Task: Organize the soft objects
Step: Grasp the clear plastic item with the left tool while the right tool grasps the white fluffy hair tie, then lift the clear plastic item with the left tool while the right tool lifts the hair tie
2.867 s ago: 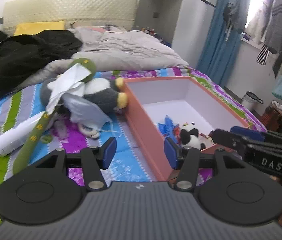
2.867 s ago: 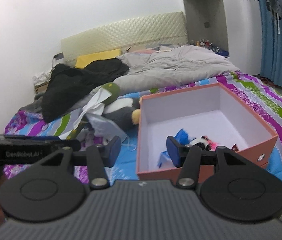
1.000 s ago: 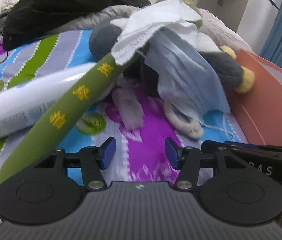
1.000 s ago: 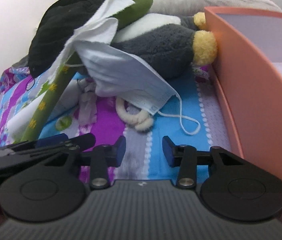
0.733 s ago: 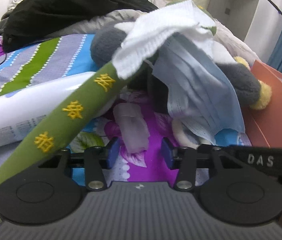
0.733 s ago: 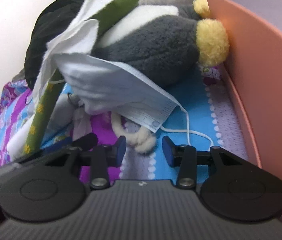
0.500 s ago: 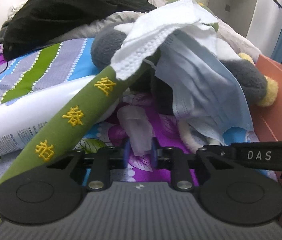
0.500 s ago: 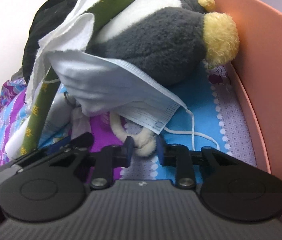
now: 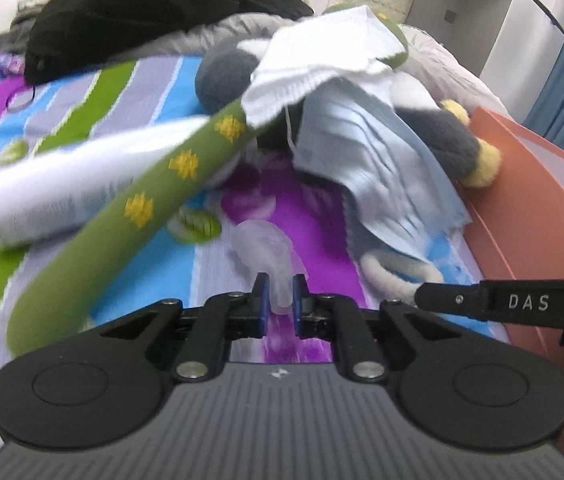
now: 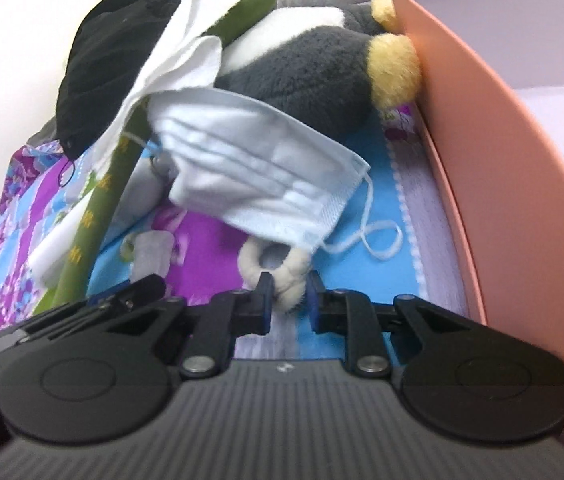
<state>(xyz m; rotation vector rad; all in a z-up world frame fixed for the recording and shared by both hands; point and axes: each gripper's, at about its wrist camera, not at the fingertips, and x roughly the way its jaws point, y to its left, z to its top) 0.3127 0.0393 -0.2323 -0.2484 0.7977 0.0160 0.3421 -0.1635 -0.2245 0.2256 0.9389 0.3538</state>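
Soft objects lie heaped on the striped bedspread [image 9: 82, 92] beside the orange box [image 10: 493, 128]. The left gripper [image 9: 280, 300] has just been closing and pinches a translucent soft piece [image 9: 266, 252]; the right gripper [image 10: 287, 298], also just closing, pinches a cream fabric ring [image 10: 278, 268] under the face mask [image 10: 266, 176], whose ear loop trails toward three o'clock. To lift cleanly, I judge each should rise straight, keeping the mask and green plush snake [image 9: 154, 204] at ten o'clock undisturbed.

Two close, downward wrist views, shared bedspread [image 9: 313, 208]
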